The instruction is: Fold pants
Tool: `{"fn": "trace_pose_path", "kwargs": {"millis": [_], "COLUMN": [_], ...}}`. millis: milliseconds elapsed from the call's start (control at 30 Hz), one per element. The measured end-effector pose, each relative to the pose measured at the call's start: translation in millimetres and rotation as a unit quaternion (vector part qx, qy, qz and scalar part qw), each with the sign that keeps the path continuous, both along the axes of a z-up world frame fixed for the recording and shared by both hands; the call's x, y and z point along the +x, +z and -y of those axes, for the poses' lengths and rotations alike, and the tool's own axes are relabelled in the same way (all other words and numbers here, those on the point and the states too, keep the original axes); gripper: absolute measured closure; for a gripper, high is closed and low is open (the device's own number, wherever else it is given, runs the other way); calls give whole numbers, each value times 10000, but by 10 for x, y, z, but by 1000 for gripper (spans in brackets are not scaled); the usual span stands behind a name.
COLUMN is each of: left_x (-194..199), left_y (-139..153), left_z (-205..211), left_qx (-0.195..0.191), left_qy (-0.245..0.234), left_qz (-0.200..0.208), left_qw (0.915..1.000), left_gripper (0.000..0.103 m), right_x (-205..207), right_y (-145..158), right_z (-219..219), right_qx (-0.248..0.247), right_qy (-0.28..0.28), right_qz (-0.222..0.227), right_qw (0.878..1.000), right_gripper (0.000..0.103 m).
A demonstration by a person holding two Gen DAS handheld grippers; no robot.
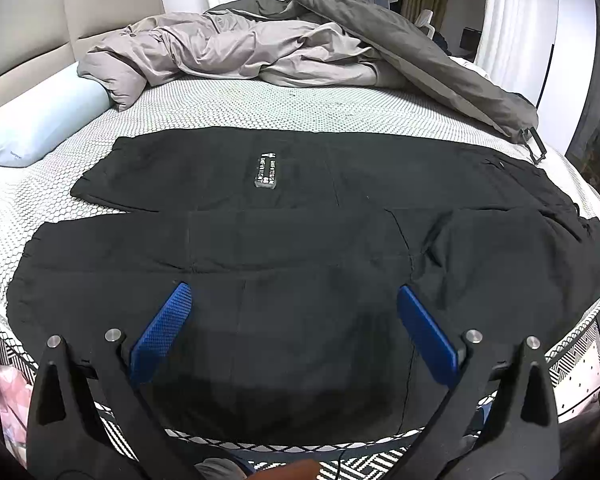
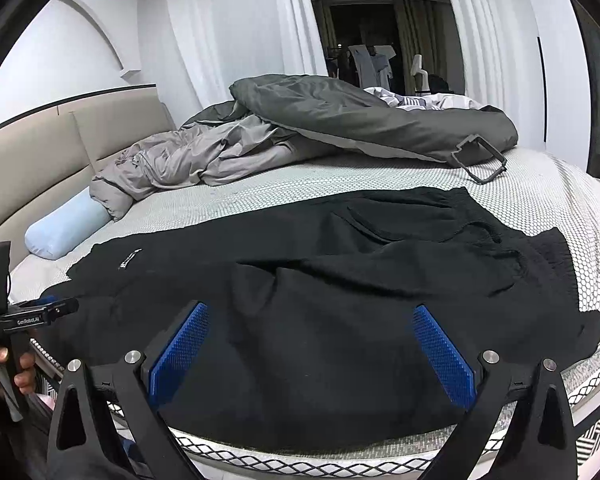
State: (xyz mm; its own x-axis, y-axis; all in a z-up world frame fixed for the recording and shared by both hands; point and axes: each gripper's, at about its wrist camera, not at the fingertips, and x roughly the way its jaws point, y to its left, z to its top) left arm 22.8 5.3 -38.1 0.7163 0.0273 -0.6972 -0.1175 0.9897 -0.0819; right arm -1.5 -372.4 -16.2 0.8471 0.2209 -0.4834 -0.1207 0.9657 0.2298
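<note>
Black pants lie spread flat across the near half of the honeycomb-patterned mattress — legs running toward the pale blue pillow, the rumpled waistband at the opposite end. A white-lettered label shows on the far leg. The left gripper and the right gripper hover over the near leg, blue pads spread wide, holding nothing. A gray duvet sits bunched beyond.
</note>
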Motion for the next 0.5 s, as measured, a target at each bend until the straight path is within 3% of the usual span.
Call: {"fn": "trace_pose_path", "kwargs": {"millis": [300,500], "left_x": [21,23], "left_y": [32,41], "left_z": [-6,-3], "left_qx": [-10,-23], "left_qy": [-2,9], "left_qz": [35,73], "left_qw": [10000,10000], "left_gripper": [1,1], "right_x": [50,23], "right_y": [-61,-63], "right_z": [139,185], "right_qx": [332,286], "right_qy": [-75,-210], "right_qz": [-135,-70], "right_qw": [9993,9993], "right_gripper": [0,0]}}
